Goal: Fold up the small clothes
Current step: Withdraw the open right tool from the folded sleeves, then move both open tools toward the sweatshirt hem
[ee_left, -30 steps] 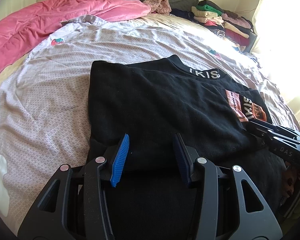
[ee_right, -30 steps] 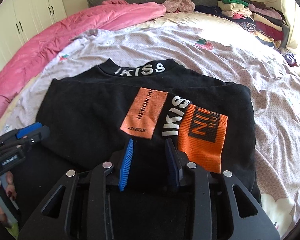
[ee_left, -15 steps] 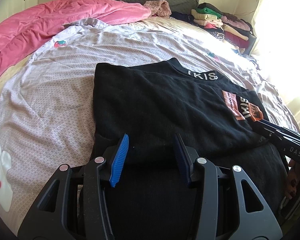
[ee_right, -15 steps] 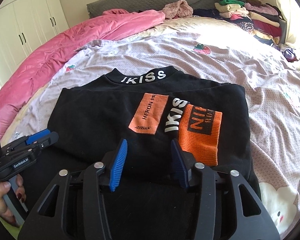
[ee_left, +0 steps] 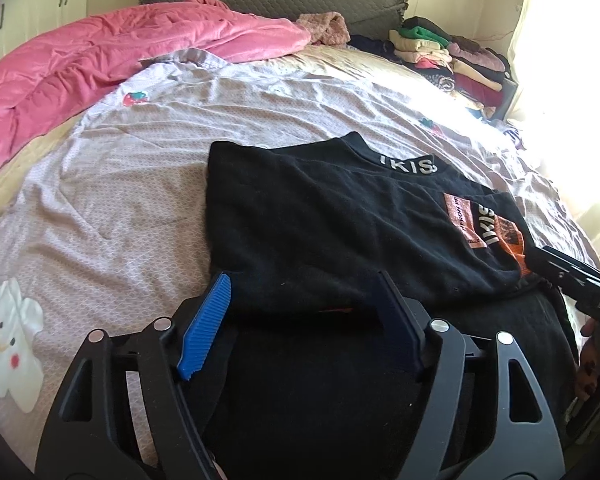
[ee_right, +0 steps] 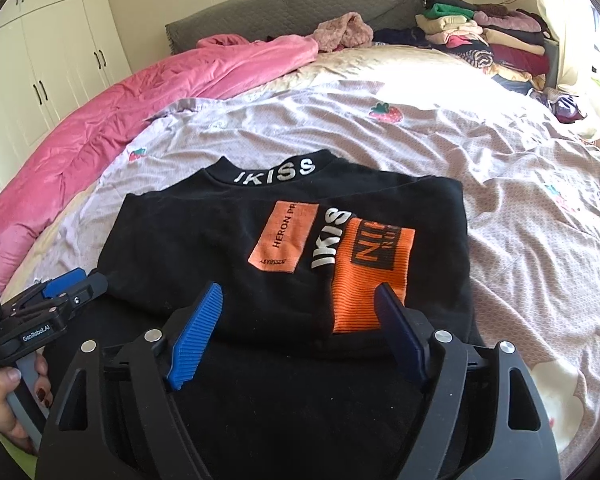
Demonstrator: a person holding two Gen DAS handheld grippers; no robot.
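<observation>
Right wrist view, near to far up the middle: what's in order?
Right claw → black top → lilac sheet → pink fluffy garment → grey headboard.

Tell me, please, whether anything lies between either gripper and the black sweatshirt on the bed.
Nothing visible does. The black sweatshirt lies partly folded on the bedsheet, directly under the right gripper and the left gripper. Both have just opened their jaws, which now stand apart over the near folded edge, gripping nothing. The pink quilt and clothes pile sit far off.
</observation>
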